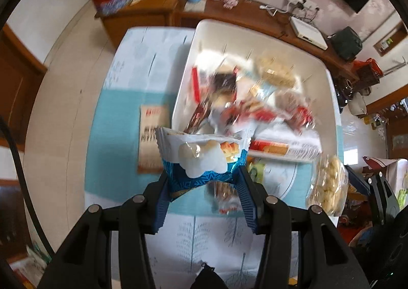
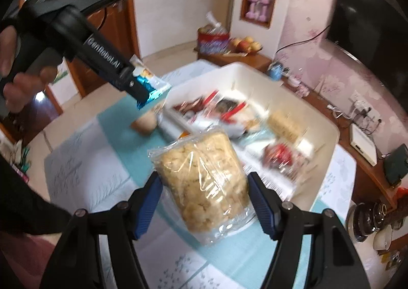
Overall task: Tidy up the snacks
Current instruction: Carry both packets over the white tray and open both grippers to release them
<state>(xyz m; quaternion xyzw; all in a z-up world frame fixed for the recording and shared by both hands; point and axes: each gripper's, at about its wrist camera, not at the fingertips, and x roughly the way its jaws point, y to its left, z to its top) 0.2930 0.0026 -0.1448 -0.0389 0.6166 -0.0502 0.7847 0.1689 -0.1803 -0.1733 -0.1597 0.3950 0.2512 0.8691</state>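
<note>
- Above the bench (image 1: 119, 120), the left hand-held gripper (image 1: 204, 181) clamps a blue-and-white snack packet (image 1: 201, 159) by its lower end, so the printed front faces the camera and the packet hangs clear of the cloth.
- Its jaws stand at a middling width, set by the packet's thickness; both blue pads press into the foil.
- Beside it, the right hand-held gripper (image 2: 204, 202) holds a clear bag of puffed snacks (image 2: 204, 181) across its width; the jaws are fairly wide because the bag is bulky.
- That bag is gripped at its lower half, probably to keep the loose contents from sagging out of the grip.
- Beyond both grippers, the white bin (image 2: 318, 120) sits on the bench with its open top up; it already contains a jumble of wrapped snacks (image 1: 244, 100), blurred here.
- The left gripper's packet shows again in the right wrist view (image 2: 150, 85), held above the bin's near corner, beside a hand (image 2: 15, 69) on the gripper's handle.
- A long red-and-white box (image 1: 283, 150) lies along the bin's near edge; whether it rests inside or on the rim cannot be told.
- A flat tan packet (image 1: 153, 141) lies on the cloth just beside the bin, apparently not yet sorted.
- Judged from this layout, both held items are destined for the bin, each carried singly in one gripper so that they travel together.
</note>
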